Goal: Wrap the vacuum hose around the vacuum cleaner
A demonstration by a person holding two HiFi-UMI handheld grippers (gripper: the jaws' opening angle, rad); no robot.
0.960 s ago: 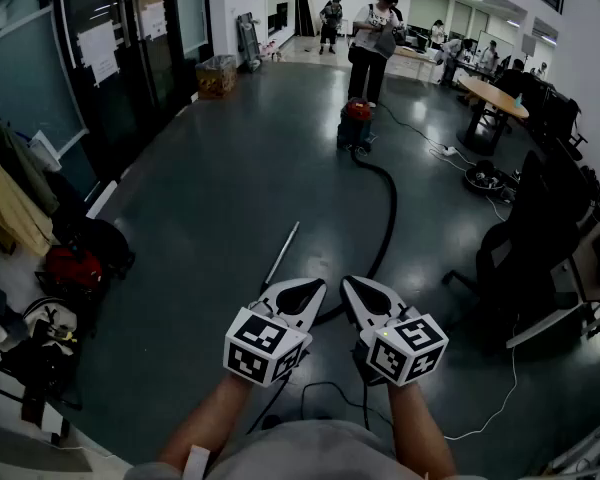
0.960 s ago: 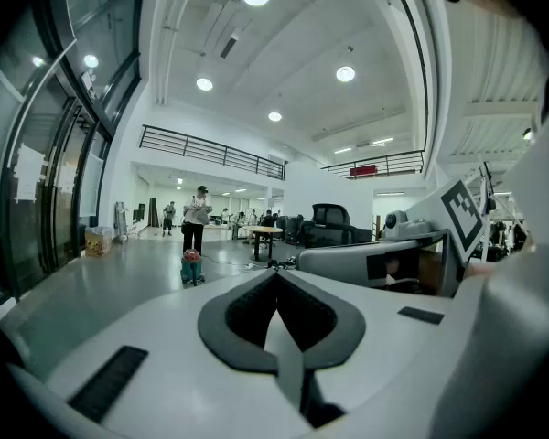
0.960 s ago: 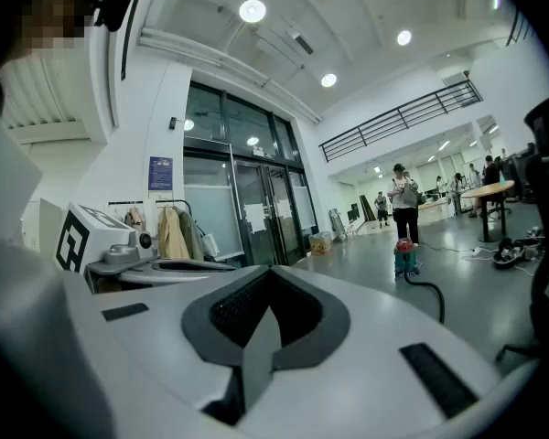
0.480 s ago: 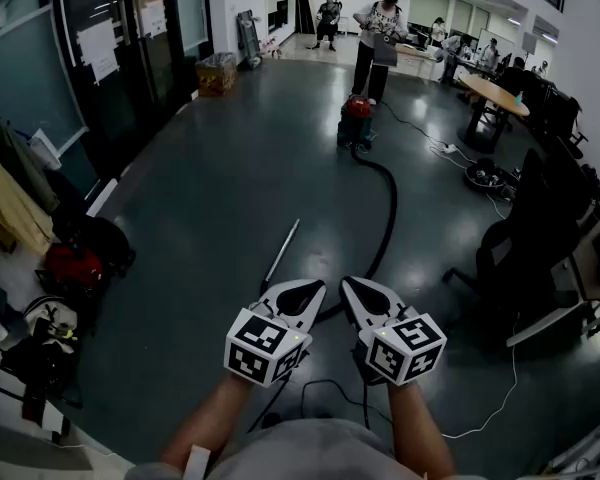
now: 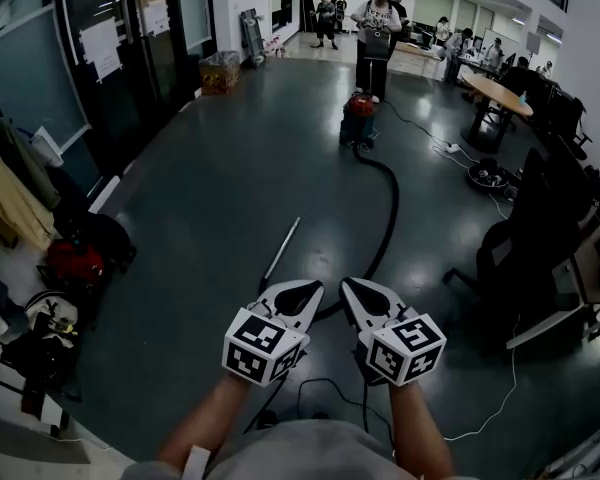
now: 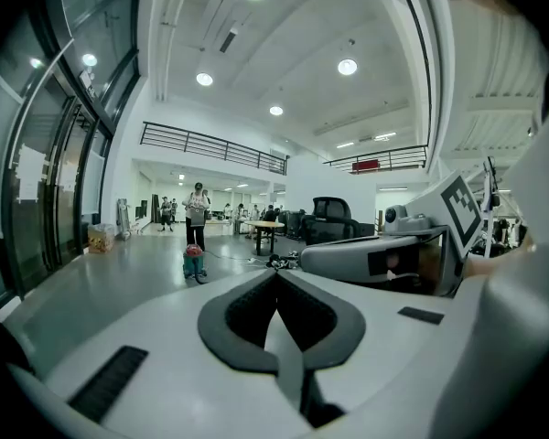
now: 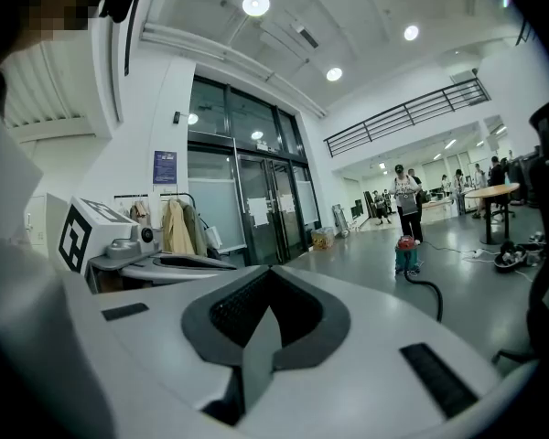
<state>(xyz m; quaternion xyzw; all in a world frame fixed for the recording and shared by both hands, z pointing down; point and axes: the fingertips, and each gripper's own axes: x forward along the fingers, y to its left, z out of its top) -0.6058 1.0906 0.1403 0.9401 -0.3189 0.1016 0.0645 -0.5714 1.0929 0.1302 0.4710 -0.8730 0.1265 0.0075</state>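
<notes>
Two-handed, holding the white left gripper [image 5: 310, 288] and the white right gripper [image 5: 355, 288] side by side at the lower centre of the head view, with the fingers of each pressed together and gripping nothing. Pointing both up the frame toward the small red-and-teal canister vacuum cleaner [image 5: 358, 118], which is standing well apart on the dark floor [image 5: 210, 198] at upper centre, just below a standing person [image 5: 377, 28]. Tracing the black flexible vacuum hose [image 5: 393, 208] from the canister down the frame in a long curve bulging right, then slanting lower left and slipping out of sight beneath the two grippers. Noting to its left a slim pale wand [image 5: 282, 251], long axis running up the frame with a slight rightward lean; not telling whether it is joining the hose. Judging the hose's near end as lying below the fingers and about equally close to either hand, so probably calling for opening and dipping first.
</notes>
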